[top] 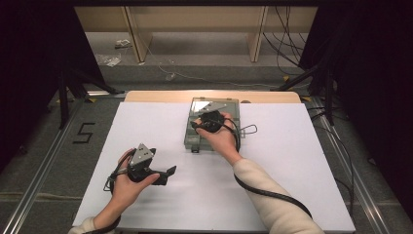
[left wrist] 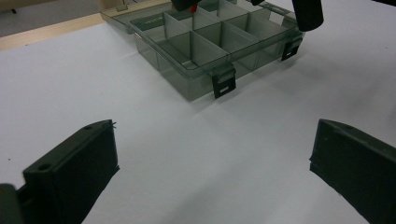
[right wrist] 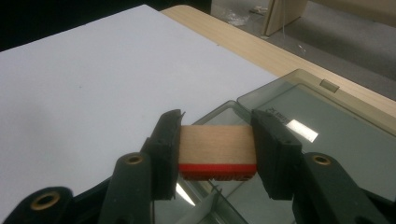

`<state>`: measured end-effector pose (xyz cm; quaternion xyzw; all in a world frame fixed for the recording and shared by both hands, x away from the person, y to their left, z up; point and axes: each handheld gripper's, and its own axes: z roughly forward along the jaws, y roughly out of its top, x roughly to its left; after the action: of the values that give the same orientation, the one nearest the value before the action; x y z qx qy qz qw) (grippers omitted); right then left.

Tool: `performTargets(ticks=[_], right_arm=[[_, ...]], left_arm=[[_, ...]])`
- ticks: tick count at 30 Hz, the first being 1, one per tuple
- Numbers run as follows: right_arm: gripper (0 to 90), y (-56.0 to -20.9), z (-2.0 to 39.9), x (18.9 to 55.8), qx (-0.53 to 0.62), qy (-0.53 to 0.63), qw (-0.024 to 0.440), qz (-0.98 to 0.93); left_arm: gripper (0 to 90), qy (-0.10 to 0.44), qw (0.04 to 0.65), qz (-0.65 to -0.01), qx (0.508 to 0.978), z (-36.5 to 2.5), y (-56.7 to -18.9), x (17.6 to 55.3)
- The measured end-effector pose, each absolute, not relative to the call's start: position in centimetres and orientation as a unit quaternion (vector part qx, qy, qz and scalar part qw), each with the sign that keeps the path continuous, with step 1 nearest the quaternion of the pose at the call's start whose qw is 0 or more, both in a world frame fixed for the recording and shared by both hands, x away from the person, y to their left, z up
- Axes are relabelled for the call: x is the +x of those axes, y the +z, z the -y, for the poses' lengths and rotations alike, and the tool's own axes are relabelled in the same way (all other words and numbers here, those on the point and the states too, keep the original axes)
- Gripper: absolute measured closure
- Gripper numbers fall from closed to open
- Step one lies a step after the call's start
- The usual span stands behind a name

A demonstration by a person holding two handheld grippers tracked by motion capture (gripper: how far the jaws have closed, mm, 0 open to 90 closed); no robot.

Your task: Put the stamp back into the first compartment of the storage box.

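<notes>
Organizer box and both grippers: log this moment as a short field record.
surface: white table
box: clear grey organizer box, lid open, front latches hanging, visible compartments empty
right gripper: over the box, jaws shut on a wooden block
held item: wooden block with a red underside, clamped by its ends
left gripper: jaws wide apart, holding nothing, above bare table short of the box
left hand: near table edge

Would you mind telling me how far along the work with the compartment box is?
Done: the compartment box lies open, its visible compartments empty. In hand: the right claw grips a wooden block with a red base above it. Left: setting the block in; the left claw waits open.
</notes>
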<state>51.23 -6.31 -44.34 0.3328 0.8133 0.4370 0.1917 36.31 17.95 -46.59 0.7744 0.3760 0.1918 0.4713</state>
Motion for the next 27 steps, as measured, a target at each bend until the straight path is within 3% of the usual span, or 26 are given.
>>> performTargets(ticks=[27], right_arm=[[55.9, -44.6, 5.5, 53.9, 0.354, 0.414, 0.187, -0.818]], left_arm=[[0.2, 0.188, 0.473, -0.376, 0.775, -18.0, -46.7, 36.3]])
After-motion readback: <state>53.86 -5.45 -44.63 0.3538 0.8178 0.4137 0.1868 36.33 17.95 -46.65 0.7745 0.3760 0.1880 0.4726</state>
